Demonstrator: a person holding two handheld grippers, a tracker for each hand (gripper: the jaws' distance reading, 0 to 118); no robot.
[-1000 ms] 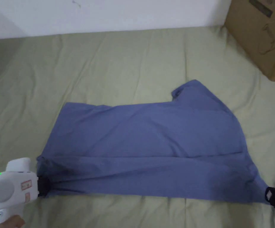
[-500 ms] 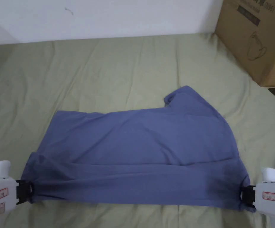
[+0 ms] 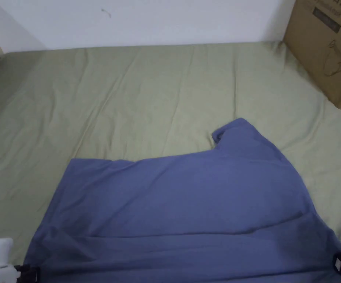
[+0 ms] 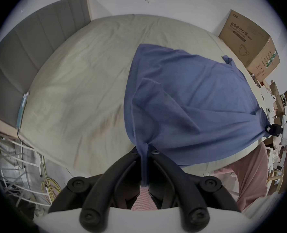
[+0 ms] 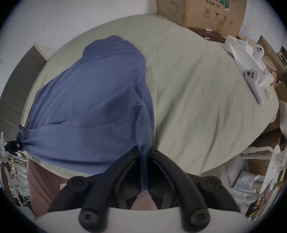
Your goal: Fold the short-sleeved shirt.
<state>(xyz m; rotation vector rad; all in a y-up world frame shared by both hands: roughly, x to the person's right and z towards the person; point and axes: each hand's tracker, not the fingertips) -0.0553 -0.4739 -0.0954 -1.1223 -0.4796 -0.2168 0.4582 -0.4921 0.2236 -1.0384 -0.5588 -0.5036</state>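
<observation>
Left gripper [image 4: 144,154] jaws clamped on blue cotton short-sleeved shirt [image 3: 180,206] corner, right gripper [image 5: 143,152] clamped likewise, shirt stretched along near edge of olive-green bedsheet [image 3: 147,92]

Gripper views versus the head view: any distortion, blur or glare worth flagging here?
Both gripper views are fisheye, with dark rounded corners and the bed bulging like a dome; the left gripper and right gripper look sharp, while the shirt in the right gripper view is slightly smeared. The head view is straight-lined, soft and evenly lit, with no glare and a faint shadow along the shirt's near fold.
</observation>
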